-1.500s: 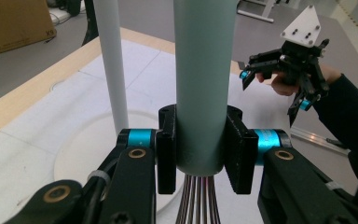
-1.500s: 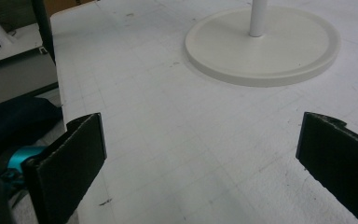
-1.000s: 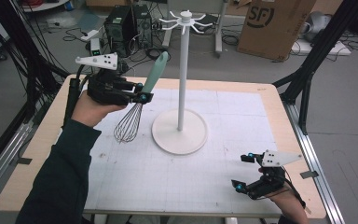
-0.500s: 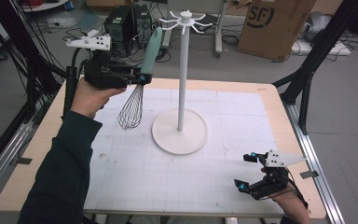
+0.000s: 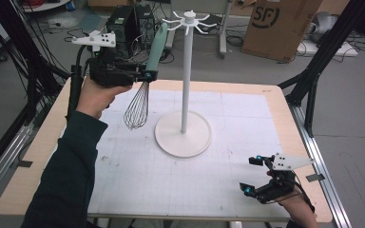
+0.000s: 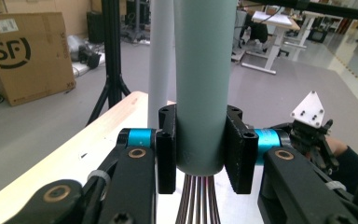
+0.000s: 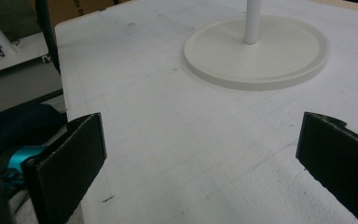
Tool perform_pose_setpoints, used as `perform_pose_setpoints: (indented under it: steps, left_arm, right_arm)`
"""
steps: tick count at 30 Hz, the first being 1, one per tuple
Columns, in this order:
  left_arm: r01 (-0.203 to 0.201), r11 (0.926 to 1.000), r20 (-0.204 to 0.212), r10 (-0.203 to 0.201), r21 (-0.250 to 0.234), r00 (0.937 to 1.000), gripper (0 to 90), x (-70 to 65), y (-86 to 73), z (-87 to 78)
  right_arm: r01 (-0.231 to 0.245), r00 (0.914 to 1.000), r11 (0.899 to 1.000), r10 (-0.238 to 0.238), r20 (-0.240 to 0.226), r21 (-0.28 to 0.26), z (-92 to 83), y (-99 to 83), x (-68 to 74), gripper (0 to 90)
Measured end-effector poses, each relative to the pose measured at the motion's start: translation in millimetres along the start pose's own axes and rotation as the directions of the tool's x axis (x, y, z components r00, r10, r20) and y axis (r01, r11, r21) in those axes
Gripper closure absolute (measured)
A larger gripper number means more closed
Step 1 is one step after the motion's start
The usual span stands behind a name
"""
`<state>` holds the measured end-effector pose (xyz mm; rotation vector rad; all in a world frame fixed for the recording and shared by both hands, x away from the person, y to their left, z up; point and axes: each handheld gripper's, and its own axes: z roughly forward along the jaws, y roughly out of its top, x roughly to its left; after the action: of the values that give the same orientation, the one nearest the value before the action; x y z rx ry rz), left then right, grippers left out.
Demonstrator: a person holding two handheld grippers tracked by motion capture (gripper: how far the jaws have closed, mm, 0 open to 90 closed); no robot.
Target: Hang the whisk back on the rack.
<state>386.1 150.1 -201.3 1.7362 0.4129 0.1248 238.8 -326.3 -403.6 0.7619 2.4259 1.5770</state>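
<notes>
While the left gripper (image 5: 145,75) clamps the pale green handle of a wire whisk (image 5: 145,83), the utensil hangs clear above the table (image 5: 247,95), its handle tilted up and away from the hand and its balloon of wires (image 5: 135,110) drooping below the jaws. Seen in the left gripper view, the two black pads (image 6: 167,149) press flat against either side of the handle (image 6: 200,84), closed as far as its thickness allows, with the dark wires (image 6: 198,205) fanning out just beneath them. Beyond the gripped handle, just behind it in that view, rises the white pole (image 6: 161,60) of a hook stand (image 5: 184,71), whose round base (image 5: 183,134) sits on the white gridded mat (image 5: 171,180) below and to the right of the whisk. At the pole's top, a ring of small hooks (image 5: 189,21) spreads level with the upper end of the whisk handle and a little to its right.

Well apart from the whisk, at the table's near right corner, the right gripper (image 5: 250,175) rests low over the mat in the person's other hand. Its jaws stand wide open with nothing between them; in the right gripper view the two black pads (image 7: 72,158) frame bare mat (image 7: 182,154), and the stand's base (image 7: 256,51) lies ahead of them. A dark sleeve (image 5: 66,175) covers the arm that carries the whisk.
</notes>
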Motion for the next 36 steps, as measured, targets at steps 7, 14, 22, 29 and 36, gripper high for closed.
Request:
perform_pose_setpoints:
  steps: [7,14,22,29,36]
  left_arm:
    - [0.0,0.9999,-0.011,0.0,0.015,0.9999,69.3,1.7,2.1,8.8]
    - [0.002,0.9998,-0.009,-0.001,0.02,1.0,69.2,1.3,0.5,17.9]
    - [0.004,0.9998,-0.013,-0.004,0.021,0.9999,69.2,2.6,-1.2,24.3]
    - [0.018,0.9995,0.001,-0.018,0.024,0.9998,68.9,3.7,-2.5,29.9]
    - [0.04,0.9991,0.003,-0.04,0.016,0.9992,67.9,5.8,-3.4,30.9]
  right_arm:
    - [-0.003,1.0,1.0,0.003,0.006,-0.004,-2.0,-0.5,-0.4,0.6]
    - [0.005,1.0,1.0,-0.005,-0.006,-0.001,-1.1,0.2,0.6,0.6]
    - [-0.001,1.0,1.0,0.001,-0.006,-0.007,-3.0,0.5,1.1,0.6]
    - [-0.001,1.0,1.0,0.001,-0.008,-0.008,-3.4,0.6,1.2,0.6]
    - [0.004,1.0,1.0,-0.004,-0.008,-0.012,-3.7,0.6,0.9,0.6]
